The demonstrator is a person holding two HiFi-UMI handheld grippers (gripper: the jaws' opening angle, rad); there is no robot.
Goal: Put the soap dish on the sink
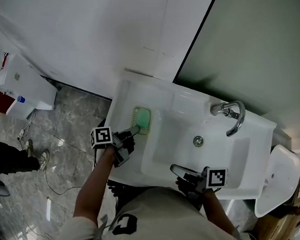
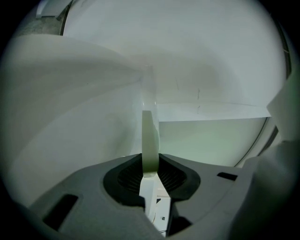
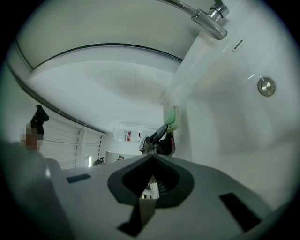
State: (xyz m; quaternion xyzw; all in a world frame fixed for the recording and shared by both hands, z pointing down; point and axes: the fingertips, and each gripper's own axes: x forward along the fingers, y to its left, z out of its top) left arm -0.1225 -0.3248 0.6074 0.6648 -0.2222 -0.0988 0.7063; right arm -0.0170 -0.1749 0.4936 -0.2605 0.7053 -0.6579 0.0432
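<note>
A pale green soap dish (image 1: 142,119) lies flat over the left ledge of the white sink (image 1: 137,92); I cannot tell whether it rests on the ledge. My left gripper (image 1: 134,130) is shut on its near edge. In the left gripper view the dish (image 2: 150,140) shows edge-on, pinched between the dark pads. My right gripper (image 1: 177,170) hovers at the sink's front rim, shut on nothing. The right gripper view shows the dish (image 3: 171,118) and the left gripper (image 3: 157,136) beyond the basin wall.
A chrome faucet (image 1: 232,112) and a drain (image 1: 198,141) sit in the basin to the right of the dish. A white cabinet (image 1: 24,86) stands on the marble floor at left, near a person's legs (image 1: 12,157). Another white fixture (image 1: 280,178) is at lower right.
</note>
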